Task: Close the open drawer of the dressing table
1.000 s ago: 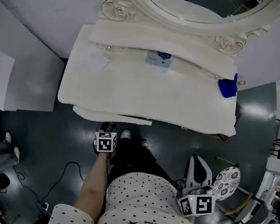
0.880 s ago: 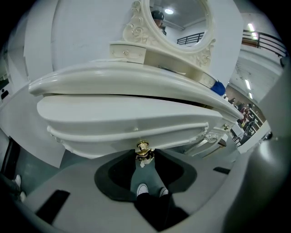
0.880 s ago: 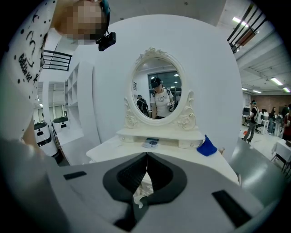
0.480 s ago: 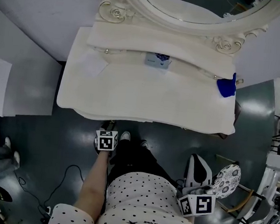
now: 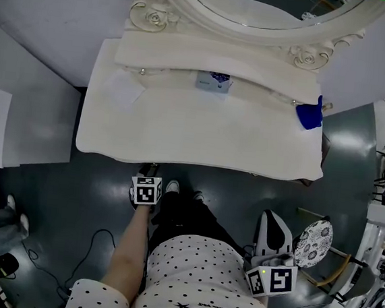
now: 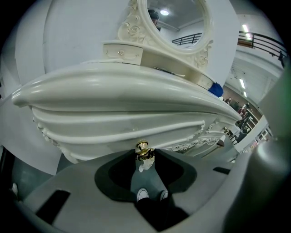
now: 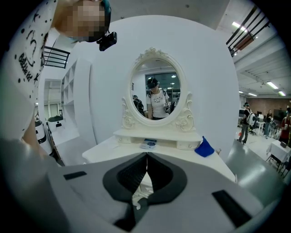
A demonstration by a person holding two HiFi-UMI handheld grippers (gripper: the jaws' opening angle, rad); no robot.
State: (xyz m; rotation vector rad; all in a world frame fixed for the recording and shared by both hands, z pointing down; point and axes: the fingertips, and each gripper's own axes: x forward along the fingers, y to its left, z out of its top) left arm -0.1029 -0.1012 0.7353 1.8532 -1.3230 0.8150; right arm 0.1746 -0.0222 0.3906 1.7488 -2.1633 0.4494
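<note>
The white dressing table fills the upper head view. Its drawer front lies tucked under the table top, nearly flush. My left gripper reaches under the front edge. In the left gripper view its jaw tips close round the small brass drawer knob, touching it on both sides. My right gripper hangs back at the lower right, away from the table. In the right gripper view its jaws are shut with nothing between them.
On the table lie a blue cloth, a small blue-and-white packet and a white sheet, under an oval mirror. A patterned stool stands at the right. Cables trail on the dark floor.
The drawer, which stuck out below the table's front edge, has slid back under the top. My left gripper moved with it toward the table. The right gripper stayed put.
</note>
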